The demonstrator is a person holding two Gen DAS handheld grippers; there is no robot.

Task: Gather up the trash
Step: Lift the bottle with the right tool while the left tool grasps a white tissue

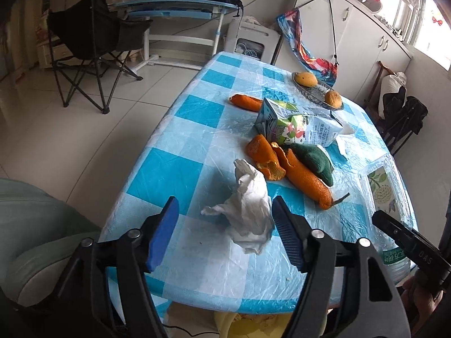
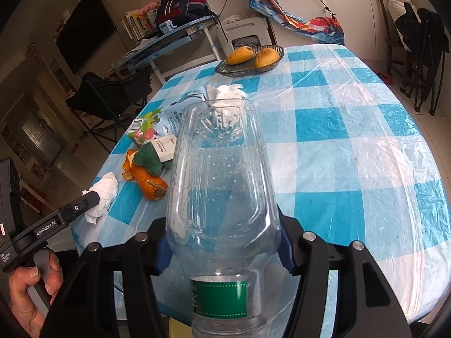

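Observation:
My left gripper [image 1: 225,211] is open over the table's near edge, its blue pads on either side of a crumpled white tissue [image 1: 249,209], which also shows in the right wrist view [image 2: 103,194]. Beyond lie orange peels [image 1: 293,169], a green scrap [image 1: 313,159], a crushed milk carton [image 1: 298,125] and another peel [image 1: 245,102]. My right gripper [image 2: 222,245] is shut on a clear plastic bottle [image 2: 220,174] with a green label, held above the table. The bottle also shows in the left wrist view [image 1: 386,188].
The table has a blue-and-white checked cloth [image 2: 352,129]. A glass dish with two mangoes [image 2: 251,56] stands at its far side, with another tissue [image 2: 229,91] near it. A folding chair [image 1: 90,48] and a desk [image 1: 174,8] stand on the floor beyond.

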